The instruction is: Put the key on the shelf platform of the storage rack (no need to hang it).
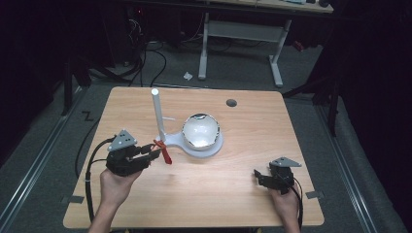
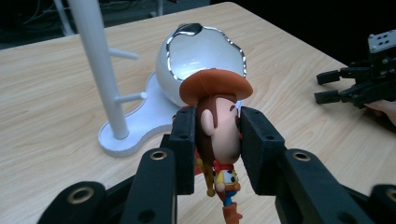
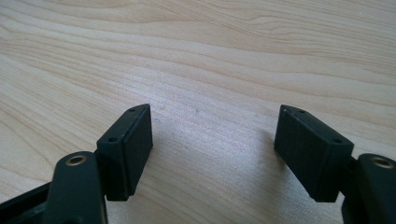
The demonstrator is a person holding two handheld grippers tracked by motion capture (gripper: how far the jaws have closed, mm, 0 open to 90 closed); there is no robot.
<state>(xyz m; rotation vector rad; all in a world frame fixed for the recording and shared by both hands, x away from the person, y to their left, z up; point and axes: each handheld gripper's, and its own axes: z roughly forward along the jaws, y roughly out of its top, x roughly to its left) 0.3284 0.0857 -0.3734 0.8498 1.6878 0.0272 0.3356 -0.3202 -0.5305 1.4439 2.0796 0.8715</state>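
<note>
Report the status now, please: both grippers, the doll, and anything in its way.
Left gripper shut on cowboy doll, held by the head. Right gripper open over bare table. White stand and egg-shaped bowl just ahead.

Glossy plastic cowboy figurine (image 2: pixel 219 135); shiny white bowl (image 2: pixel 203 60) (perhaps ceramic); matt wood table (image 3: pixel 233 56).

Cowboy figurine's (image 2: pixel 219 135) boots cut off below.
</note>
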